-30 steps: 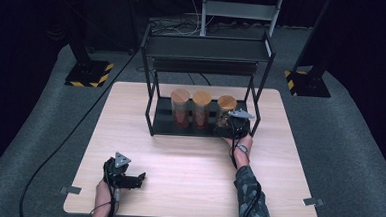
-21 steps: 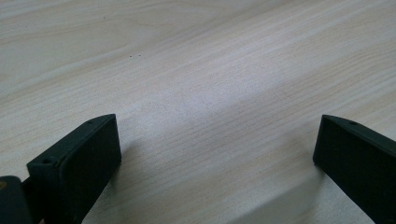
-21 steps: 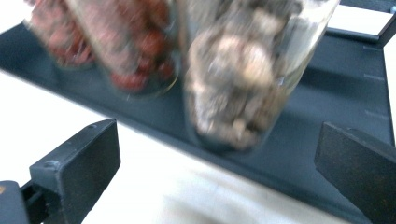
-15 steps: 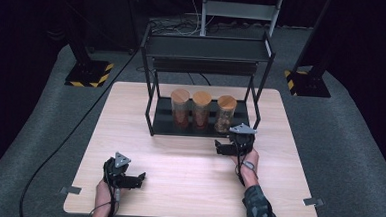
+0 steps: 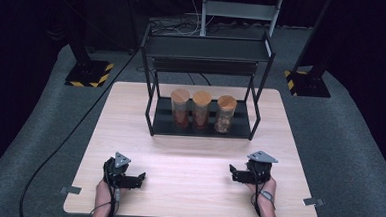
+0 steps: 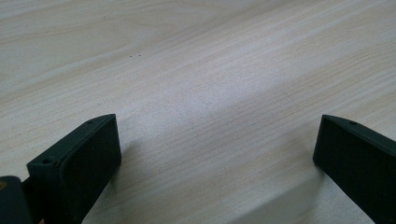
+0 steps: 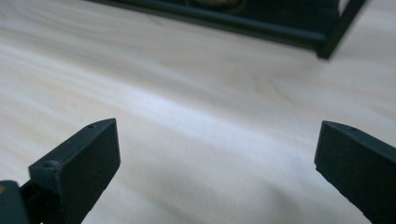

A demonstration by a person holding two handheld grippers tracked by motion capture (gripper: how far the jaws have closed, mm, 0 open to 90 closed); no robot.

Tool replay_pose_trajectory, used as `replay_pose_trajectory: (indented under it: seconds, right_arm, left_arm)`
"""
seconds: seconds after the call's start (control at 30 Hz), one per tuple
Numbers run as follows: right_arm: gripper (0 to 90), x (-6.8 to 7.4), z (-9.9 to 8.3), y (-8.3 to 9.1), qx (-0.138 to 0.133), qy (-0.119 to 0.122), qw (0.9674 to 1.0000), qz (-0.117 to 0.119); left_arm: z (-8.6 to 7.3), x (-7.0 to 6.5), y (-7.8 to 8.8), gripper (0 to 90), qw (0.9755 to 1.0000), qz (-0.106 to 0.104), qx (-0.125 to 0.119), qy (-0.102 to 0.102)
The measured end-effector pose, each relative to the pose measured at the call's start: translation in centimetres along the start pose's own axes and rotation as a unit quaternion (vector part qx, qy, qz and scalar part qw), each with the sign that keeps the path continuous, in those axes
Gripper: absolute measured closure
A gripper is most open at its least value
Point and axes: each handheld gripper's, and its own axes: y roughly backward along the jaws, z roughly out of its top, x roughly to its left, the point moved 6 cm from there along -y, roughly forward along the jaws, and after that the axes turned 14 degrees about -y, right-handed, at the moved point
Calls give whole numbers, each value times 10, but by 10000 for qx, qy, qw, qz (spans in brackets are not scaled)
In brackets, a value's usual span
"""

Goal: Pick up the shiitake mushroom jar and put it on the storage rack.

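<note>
1. High view: a pale wooden table (image 5: 193,163) with a fine straight grain carried a black metal rack (image 5: 206,51) of thin square bars, with a flat upper shelf and a low tray.
2. Three tall round glass jars stood in a row on the tray, each capped with a round wooden lid: the left jar (image 5: 180,109), the middle jar (image 5: 201,110) and the right jar (image 5: 226,113). No writing on them could be read.
3. At the near right, the right gripper (image 5: 233,172) lay low over the table, well apart from the rack, with a grey three-cornered plate on top and its jaws pointing toward the table's middle.
4. At the near left, the left gripper (image 5: 140,178) sat low in the hand, jaws pointing right.
5. Left gripper view: two matte black blocky jaws stood wide apart over bare wood, nothing between them.
6. Right gripper view: the black jaws had just been opening and stood wide apart and empty; the rack's base bar and corner post crossed the blurred top edge.
</note>
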Motion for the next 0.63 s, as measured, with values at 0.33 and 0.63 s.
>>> replay_pose_trajectory:
  seconds: [0.33,0.63]
  right_arm:
    - [0,-26,-28,28,124,-213,9995,-214]
    - [0,-29,-32,32,246,-180,9993,-197]
  left_arm:
    - [0,0,0,2,10000,1,7,-6]
    - [0,0,0,2,10000,9,9,-3]
